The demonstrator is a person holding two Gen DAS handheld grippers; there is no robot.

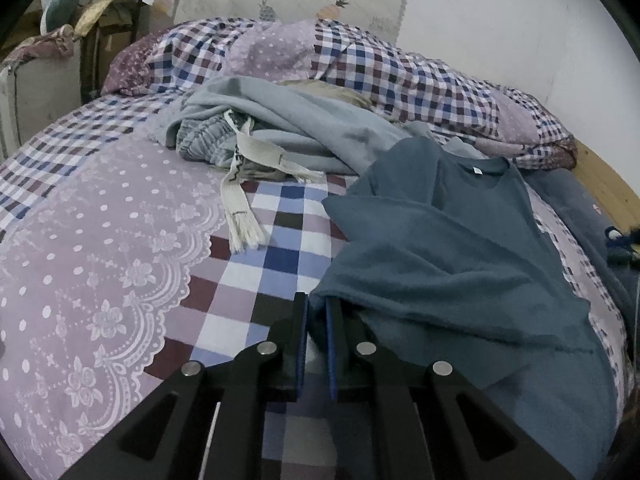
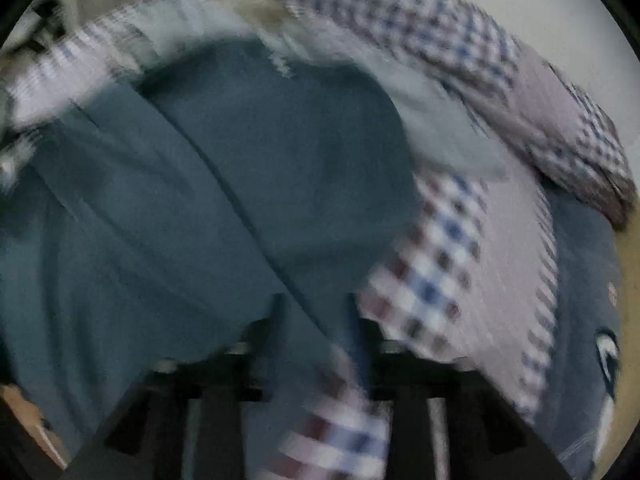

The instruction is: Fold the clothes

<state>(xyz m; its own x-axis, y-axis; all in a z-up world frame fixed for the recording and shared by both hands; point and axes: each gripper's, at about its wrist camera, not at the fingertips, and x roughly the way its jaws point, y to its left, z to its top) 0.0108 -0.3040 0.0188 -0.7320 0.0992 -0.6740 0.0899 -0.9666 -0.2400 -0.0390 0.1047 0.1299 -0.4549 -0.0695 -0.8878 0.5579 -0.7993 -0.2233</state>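
One blue T-shirt (image 1: 460, 248) on the bed (image 1: 100, 240), an edge clamped between both grippers' fingers (image 1: 334, 312).

Your t-shirt (image 1: 460, 248) lies on the bed (image 1: 100, 260) toward its right edge, collar at the far side. Behind and left of it sits the clothes pile (image 1: 280, 132), with the bunched quilt (image 1: 360, 64) along the bed's far edge.

Left wrist view looks low across the bed (image 1: 120, 240) toward the wall; right wrist view (blurred) sits closer — both share the teal T-shirt (image 1: 460, 248) (image 2: 240, 180).
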